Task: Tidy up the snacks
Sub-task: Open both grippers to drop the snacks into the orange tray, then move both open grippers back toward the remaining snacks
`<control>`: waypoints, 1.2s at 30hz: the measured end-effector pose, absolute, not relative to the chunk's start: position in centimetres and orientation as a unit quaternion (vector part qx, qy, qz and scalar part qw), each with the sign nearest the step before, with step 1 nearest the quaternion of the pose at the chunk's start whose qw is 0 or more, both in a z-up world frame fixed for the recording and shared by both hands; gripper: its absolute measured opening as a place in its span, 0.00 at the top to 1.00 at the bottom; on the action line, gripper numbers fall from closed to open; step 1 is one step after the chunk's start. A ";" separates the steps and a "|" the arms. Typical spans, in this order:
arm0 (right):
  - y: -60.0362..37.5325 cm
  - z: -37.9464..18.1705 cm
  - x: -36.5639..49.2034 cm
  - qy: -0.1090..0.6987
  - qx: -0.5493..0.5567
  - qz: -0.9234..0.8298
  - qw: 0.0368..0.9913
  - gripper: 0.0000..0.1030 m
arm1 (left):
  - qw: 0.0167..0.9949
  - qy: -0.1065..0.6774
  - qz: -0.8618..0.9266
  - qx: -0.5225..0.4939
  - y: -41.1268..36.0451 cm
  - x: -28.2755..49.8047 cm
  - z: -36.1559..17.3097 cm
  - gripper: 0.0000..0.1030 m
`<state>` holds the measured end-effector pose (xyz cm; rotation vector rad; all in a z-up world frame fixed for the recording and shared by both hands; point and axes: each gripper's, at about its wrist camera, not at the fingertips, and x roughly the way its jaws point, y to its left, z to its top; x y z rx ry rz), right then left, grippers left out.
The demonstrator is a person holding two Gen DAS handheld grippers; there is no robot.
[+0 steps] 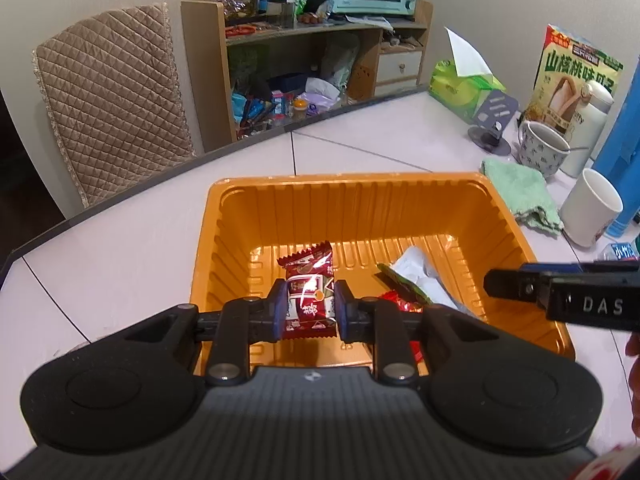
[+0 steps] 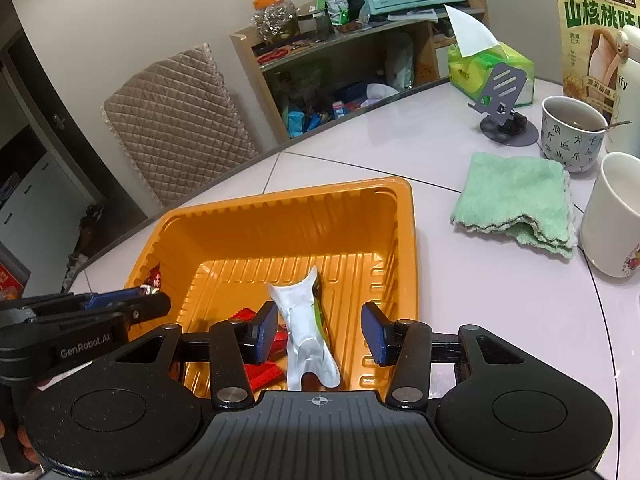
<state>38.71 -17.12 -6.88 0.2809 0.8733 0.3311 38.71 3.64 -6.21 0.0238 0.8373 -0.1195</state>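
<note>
An orange plastic tray (image 1: 352, 200) sits on the white table; it also shows in the right wrist view (image 2: 280, 216). My left gripper (image 1: 310, 308) is shut on a dark red snack packet (image 1: 310, 292) and holds it over the tray. My right gripper (image 2: 320, 330) is open above the tray, with a white and green snack packet (image 2: 306, 328) lying on the tray floor between its fingers. That packet (image 1: 416, 276) and a red wrapper (image 1: 400, 304) show in the left wrist view. A red snack (image 2: 262, 372) lies beside the white packet.
A folded green cloth (image 2: 516, 204), a white cup (image 2: 612, 216), a patterned mug (image 2: 572, 132), a phone stand (image 2: 504, 116), a tissue pack (image 2: 492, 68) and a snack box (image 2: 592, 32) stand to the right. A padded chair (image 1: 112, 100) and a shelf (image 1: 304, 68) lie beyond the table.
</note>
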 end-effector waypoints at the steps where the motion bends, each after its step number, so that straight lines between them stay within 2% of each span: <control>1: -17.2 -6.9 38.6 0.420 0.135 0.160 0.883 0.55 | 0.913 0.404 -0.058 0.010 3.7 38.7 -6.2 0.75; 5: -17.3 -6.7 38.2 0.420 0.136 0.163 0.883 0.54 | 0.913 0.403 -0.056 0.008 3.8 38.4 -5.9 0.68; 11: -17.7 -6.3 37.2 0.420 0.136 0.179 0.879 0.52 | 0.912 0.407 -0.050 0.000 4.5 37.1 -5.5 0.64; 18: -18.4 -5.5 35.2 0.413 0.133 0.185 0.882 0.36 | 0.914 0.403 -0.041 -0.013 5.3 34.4 -4.1 0.56; 30: -19.3 -3.9 31.3 0.407 0.136 0.201 0.881 0.27 | 0.913 0.404 -0.037 -0.036 5.2 29.0 -1.9 0.52; 36: -19.8 -3.6 28.9 0.412 0.136 0.210 0.876 0.26 | 0.910 0.411 -0.034 -0.038 4.9 26.0 -1.6 0.52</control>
